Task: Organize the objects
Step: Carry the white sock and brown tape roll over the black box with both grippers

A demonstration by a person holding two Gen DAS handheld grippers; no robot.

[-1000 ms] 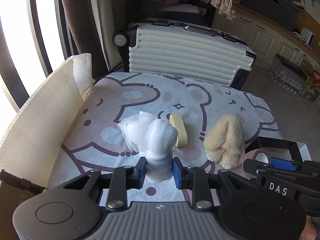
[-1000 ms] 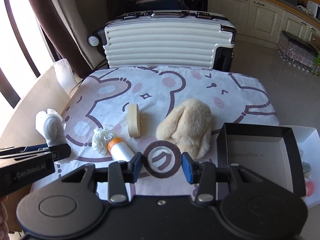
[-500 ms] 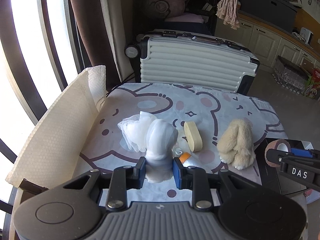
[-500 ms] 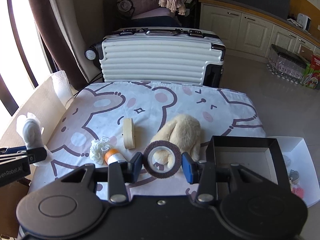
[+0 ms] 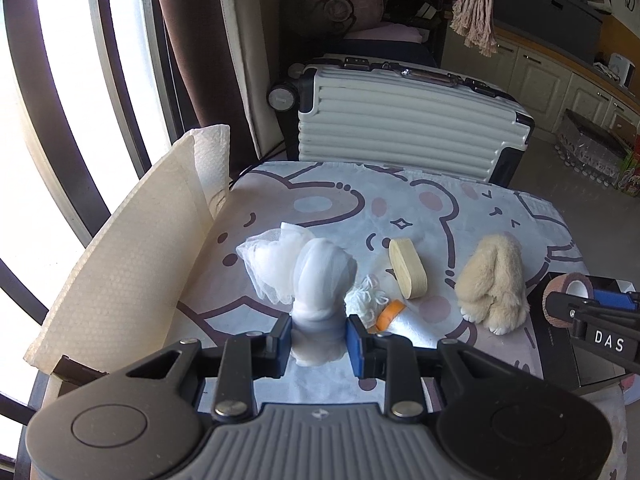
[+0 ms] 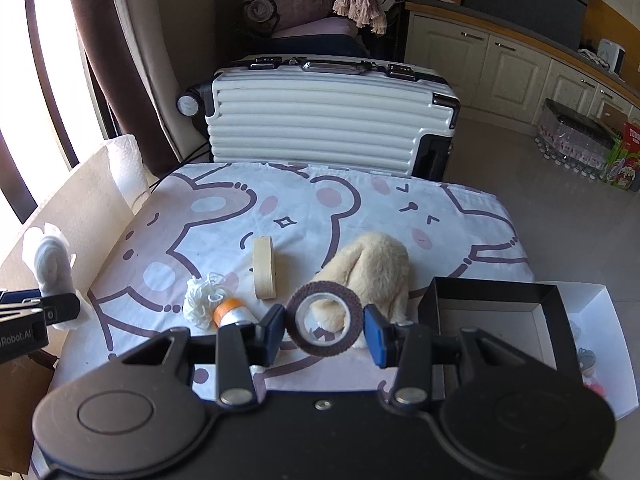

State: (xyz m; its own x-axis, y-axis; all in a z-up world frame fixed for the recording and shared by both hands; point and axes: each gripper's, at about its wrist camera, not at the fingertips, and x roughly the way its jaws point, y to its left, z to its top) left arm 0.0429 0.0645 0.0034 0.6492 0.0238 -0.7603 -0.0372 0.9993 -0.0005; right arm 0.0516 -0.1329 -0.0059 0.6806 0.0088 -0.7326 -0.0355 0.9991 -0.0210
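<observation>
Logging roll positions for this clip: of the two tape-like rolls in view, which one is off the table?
The brown roll, gripped by the right tool above the table edge. The beige roll stands on edge on the bear-print cloth, untouched.

Left gripper (image 5: 318, 338) and right gripper (image 6: 325, 330): black housings, round side discs, silver screws, blue finger pads; left carries a grey ribbed centre panel.

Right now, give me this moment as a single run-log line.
left gripper: shut on white mesh bundle | right gripper: shut on brown tape roll | black box: open
</observation>
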